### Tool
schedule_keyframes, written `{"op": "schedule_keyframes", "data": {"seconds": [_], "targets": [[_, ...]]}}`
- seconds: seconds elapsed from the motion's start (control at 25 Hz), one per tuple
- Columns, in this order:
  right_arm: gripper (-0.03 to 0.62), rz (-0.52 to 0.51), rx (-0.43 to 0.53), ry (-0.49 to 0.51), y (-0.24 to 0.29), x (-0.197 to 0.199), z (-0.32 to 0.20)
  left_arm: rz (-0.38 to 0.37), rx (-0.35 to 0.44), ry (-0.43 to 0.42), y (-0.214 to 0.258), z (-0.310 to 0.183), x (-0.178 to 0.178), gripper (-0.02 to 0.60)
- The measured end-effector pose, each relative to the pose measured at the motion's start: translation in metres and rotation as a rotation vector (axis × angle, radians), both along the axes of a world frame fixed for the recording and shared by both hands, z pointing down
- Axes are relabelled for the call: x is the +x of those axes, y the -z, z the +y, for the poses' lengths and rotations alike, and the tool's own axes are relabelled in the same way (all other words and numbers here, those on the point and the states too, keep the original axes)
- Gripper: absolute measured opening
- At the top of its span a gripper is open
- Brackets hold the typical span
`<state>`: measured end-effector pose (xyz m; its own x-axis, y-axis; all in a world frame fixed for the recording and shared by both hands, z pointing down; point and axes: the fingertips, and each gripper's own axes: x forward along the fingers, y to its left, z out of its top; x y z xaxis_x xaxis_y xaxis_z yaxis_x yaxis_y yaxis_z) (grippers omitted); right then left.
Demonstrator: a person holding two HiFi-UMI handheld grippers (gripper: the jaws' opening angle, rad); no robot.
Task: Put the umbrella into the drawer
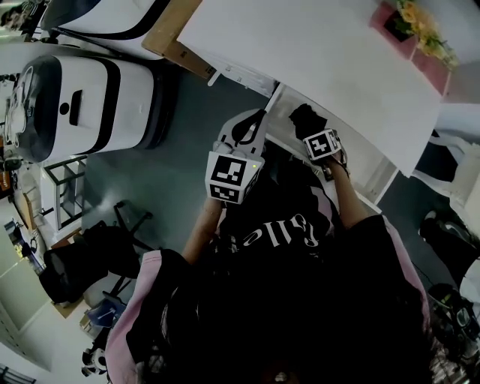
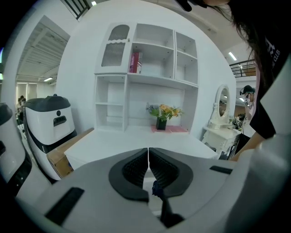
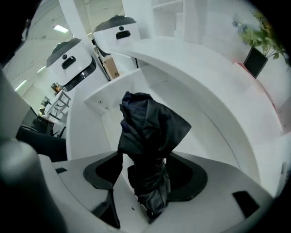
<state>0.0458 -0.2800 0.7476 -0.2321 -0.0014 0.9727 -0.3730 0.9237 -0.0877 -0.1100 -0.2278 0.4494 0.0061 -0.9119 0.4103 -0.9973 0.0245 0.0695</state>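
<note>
A folded dark umbrella (image 3: 148,136) stands up between the jaws of my right gripper (image 3: 145,166), which is shut on its lower part. It hangs over the open white drawer (image 3: 91,118) below the desk edge. In the head view the umbrella (image 1: 304,120) shows as a black bundle just ahead of the right gripper (image 1: 313,133), above the drawer (image 1: 356,161). My left gripper (image 1: 256,120) is to the left of it, by the drawer's left side. Its jaws (image 2: 148,157) are pressed together with nothing between them.
The white desk top (image 1: 315,52) carries a flower vase (image 1: 412,22) on a pink mat at the far right. Two white and black machines (image 1: 82,97) and a cardboard box (image 1: 176,37) stand at the left. White shelving (image 2: 145,77) rises behind the desk; a vanity mirror (image 2: 223,102) stands at the right.
</note>
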Motion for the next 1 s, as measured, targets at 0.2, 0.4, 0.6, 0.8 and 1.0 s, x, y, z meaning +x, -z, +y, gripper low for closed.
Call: {"op": "schedule_keyframes", "data": {"seconds": [0.2,0.4,0.6,0.8,1.0], "targets": [[0.285,-0.092,-0.010,-0.129,0.034,0.003,0.006,0.024,0.011,-0.060,-0.001,-0.006,0.003,0.017],[0.285,-0.249,0.017,-0.193,0.079,-0.014,0.004,0.041,0.007,-0.113,-0.005,-0.006,0.000,0.017],[0.285,-0.443,0.010,-0.343,0.137,-0.035,0.006,0.055,0.012,-0.184,-0.009,-0.005,-0.001,0.017],[0.285,-0.644,-0.007,-0.528,0.191,-0.047,0.017,0.071,0.029,-0.264,-0.011,-0.003,-0.002,0.017],[0.285,-0.743,0.048,-0.672,0.226,-0.052,0.033,0.085,0.034,-0.368,-0.014,0.006,-0.005,0.017]]}}
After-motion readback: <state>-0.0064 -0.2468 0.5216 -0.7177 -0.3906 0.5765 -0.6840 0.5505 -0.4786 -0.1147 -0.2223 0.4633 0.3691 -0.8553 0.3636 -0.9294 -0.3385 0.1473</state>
